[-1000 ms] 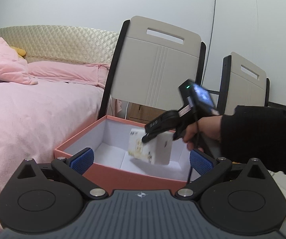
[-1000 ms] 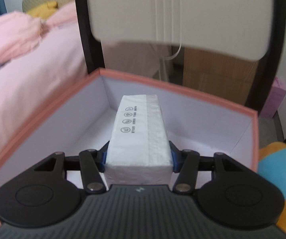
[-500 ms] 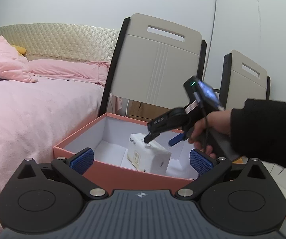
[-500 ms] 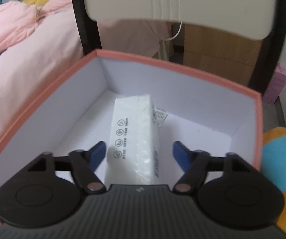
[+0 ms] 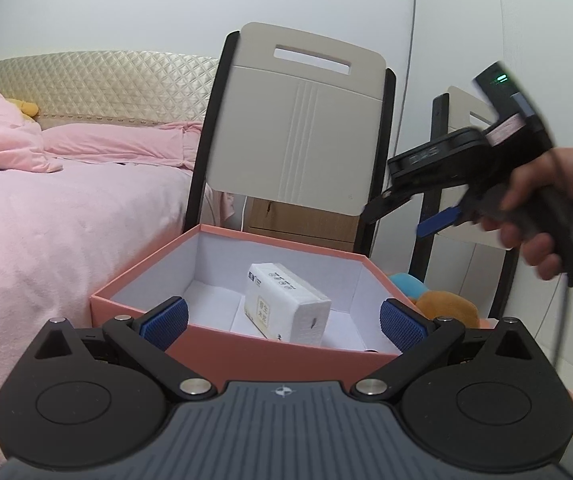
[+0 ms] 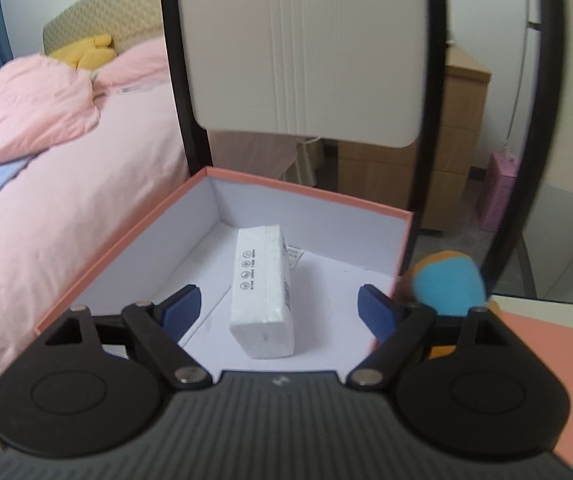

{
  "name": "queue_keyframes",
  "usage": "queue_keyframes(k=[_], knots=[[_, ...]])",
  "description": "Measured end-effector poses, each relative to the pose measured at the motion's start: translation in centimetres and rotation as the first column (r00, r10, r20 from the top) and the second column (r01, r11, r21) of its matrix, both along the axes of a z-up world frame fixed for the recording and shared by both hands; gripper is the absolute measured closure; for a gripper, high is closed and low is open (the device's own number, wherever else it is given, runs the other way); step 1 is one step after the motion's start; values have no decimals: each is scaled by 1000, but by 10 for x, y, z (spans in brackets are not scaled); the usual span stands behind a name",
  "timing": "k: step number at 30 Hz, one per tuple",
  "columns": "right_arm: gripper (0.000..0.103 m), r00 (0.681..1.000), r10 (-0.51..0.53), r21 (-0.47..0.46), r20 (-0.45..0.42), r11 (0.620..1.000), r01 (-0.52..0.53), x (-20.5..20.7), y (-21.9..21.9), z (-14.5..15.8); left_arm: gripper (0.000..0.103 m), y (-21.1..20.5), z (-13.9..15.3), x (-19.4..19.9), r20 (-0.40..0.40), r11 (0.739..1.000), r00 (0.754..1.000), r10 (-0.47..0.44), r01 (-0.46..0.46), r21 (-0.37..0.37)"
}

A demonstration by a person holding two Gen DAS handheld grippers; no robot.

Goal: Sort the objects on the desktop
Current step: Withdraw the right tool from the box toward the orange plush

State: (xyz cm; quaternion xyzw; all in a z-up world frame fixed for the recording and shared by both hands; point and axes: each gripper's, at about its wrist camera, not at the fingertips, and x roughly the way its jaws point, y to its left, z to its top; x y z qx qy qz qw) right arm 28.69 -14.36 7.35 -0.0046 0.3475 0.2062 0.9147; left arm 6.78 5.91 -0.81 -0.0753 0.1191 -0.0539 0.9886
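Tissue pack (image 6: 264, 296) lying flat inside the pink box (image 6: 126, 236), both the right gripper (image 6: 280, 306) and left gripper (image 5: 282, 318) wide and empty, plush toy (image 6: 448, 282) beside the box seemingly left to sort.

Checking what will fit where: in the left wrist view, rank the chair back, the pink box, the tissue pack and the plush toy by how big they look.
1. Chair back and pink box: similar, too close to rank.
2. Tissue pack.
3. Plush toy, though the box hides part of it.
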Motion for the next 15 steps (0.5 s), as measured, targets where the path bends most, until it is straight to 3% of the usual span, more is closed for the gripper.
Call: queue_keyframes(k=[7,15], knots=[[11,995,-57,55,80,997,53,-62,-31,4,0,-11,2,-6,21,999,1000,-21,20,25],[7,981,-78,132,176,990,55,-127,-51,-14,0,-12,1,-9,27,1000,1000,-10,9,30]])
